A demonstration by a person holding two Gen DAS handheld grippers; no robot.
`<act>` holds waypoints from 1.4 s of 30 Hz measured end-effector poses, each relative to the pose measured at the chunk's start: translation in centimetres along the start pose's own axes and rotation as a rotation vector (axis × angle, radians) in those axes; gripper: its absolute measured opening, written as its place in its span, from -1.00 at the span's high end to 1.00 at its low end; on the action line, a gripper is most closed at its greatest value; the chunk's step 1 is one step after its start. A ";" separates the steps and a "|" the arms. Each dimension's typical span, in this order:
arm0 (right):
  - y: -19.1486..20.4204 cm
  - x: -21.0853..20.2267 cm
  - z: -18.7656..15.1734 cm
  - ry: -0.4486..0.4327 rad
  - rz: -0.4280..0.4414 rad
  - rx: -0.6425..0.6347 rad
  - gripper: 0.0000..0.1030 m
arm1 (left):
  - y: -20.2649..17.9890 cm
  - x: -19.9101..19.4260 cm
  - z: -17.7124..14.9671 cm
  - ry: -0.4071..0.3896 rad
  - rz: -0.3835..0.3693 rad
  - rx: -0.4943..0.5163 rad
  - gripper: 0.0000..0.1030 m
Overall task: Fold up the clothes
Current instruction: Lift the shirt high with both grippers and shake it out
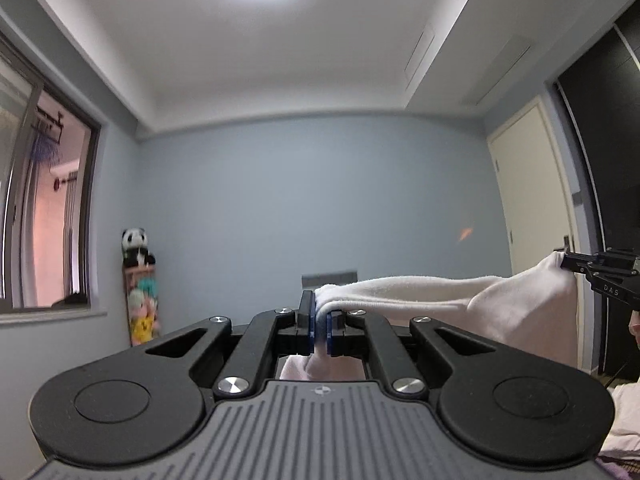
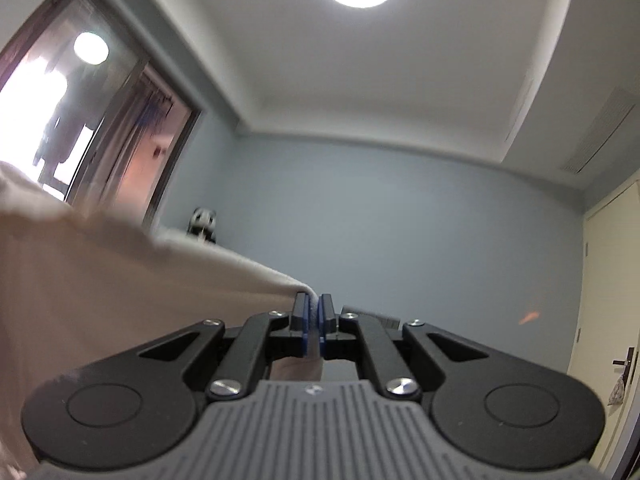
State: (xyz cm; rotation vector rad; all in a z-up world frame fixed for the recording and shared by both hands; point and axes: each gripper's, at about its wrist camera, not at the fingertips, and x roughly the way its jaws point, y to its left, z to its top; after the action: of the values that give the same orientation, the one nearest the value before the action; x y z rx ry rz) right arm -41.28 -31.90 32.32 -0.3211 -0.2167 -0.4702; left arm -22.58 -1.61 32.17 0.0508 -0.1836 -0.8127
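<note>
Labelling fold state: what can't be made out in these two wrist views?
- White garment: lower part hidden behind the left gripper body, left wrist view; type unclear.
- Garment's left portion, right wrist view: blurred, cut by frame edge.
- Folding surface: not visible; both cameras tilt upward.
- Right gripper: garment below it hidden.

Open air is lying ahead of both grippers up to the blue wall (image 1: 304, 200). The white garment (image 1: 420, 296) is spanning the gap between them, blocking passage there; panda toy (image 1: 136, 246) is standing far left.
</note>
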 end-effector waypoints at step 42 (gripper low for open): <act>7.4 27.2 -40.8 0.832 0.025 0.062 0.89 | 7.6 35.4 -41.3 0.964 0.083 -0.219 0.94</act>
State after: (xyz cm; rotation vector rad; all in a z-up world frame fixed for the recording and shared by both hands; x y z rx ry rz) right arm -8.79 -51.03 0.16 -0.0482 0.5803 -0.5348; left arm 14.26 -23.11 -2.42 0.2189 0.8069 -0.6469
